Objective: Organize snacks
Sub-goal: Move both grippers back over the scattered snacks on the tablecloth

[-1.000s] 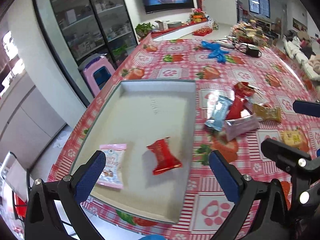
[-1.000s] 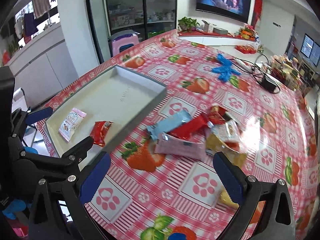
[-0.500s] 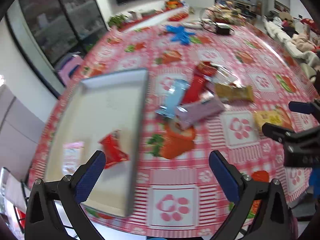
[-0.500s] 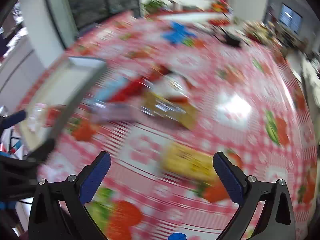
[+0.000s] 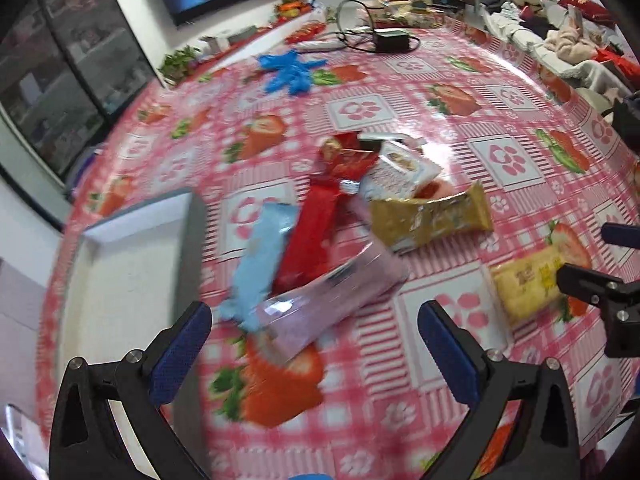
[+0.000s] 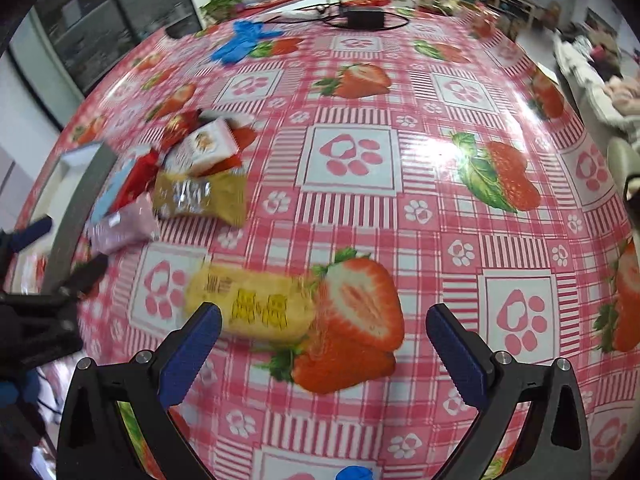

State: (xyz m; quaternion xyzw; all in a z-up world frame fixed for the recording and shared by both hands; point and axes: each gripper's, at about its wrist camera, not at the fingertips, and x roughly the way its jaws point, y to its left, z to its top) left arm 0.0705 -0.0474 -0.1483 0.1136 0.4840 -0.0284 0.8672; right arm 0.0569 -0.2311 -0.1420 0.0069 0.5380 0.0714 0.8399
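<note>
Several snack packets lie in a loose pile on the strawberry tablecloth: a pink packet [image 5: 332, 300], a light blue one [image 5: 260, 264], a red bar [image 5: 312, 232], a gold one [image 5: 432, 216] and a white one [image 5: 400, 172]. The grey tray [image 5: 120, 272] sits left of the pile. My left gripper [image 5: 314, 344] hangs open just in front of the pink packet. A yellow packet [image 6: 252, 304] lies apart to the right, with my right gripper [image 6: 322, 344] open just short of it and a little to its right. The same yellow packet [image 5: 528, 284] shows in the left wrist view.
Blue gloves [image 5: 292, 70] lie further back on the table, with a black power adapter [image 5: 392, 38] and cables behind them. The tablecloth [image 6: 440, 220] to the right carries nothing. A TV and cabinets stand beyond the table.
Both grippers have swung right, away from the tray. The left one now faces the snack pile and the right one has closed in on the yellow packet. Both stay open.
</note>
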